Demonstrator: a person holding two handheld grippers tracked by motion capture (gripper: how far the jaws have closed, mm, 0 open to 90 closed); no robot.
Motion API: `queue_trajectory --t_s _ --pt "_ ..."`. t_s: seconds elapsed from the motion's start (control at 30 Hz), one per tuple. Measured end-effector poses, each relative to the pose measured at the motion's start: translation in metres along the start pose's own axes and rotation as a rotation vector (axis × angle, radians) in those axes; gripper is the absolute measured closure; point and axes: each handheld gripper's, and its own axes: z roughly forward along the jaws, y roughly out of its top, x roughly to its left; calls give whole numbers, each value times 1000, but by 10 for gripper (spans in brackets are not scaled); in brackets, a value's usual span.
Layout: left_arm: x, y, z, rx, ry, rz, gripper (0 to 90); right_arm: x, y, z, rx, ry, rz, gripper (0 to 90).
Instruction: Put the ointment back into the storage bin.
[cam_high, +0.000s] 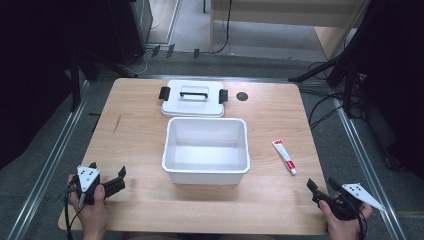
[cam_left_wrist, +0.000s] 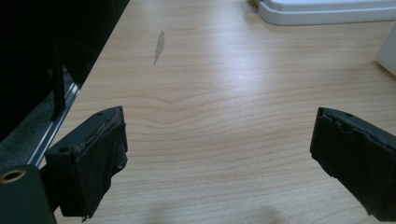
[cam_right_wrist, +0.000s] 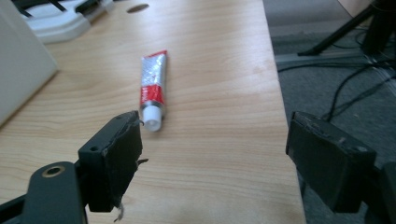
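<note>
An empty white bin stands in the middle of the wooden table. Its white lid with black clasps and a handle lies flat just behind it. A small red and white tube lies right of the bin, cap toward me; the right gripper view has the tube just beyond the left jaw. My left gripper rests open at the near left corner, nothing between its jaws. At the near right corner, my right gripper is open and empty.
A round cable hole sits in the tabletop at the back right. A grey scuff mark lies on the wood left of the bin. Metal rails flank the table, with stands and cables on the floor to the right.
</note>
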Motion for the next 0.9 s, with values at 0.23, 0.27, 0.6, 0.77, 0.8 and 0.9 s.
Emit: queue_trajectory --t_s 0.23,0.27,0.6,0.77,0.8,0.9 --pt "0 -1 -2 -6 -8 1 43 0 13 10 147 -55 3 222" --pt "0 -1 -2 -5 -8 4 44 1 16 11 165 -55 -9 223" --pt "1 -1 -2 -3 -15 -3 43 25 54 26 393 -106 -188 217" --pt "1 0 -1 5 -20 -5 43 37 71 38 556 -100 -253 203" --pt "1 0 -1 4 -21 -8 43 43 77 43 618 -96 -285 202" --pt "2 0 -1 6 -25 -10 44 52 84 51 704 -99 -316 198"
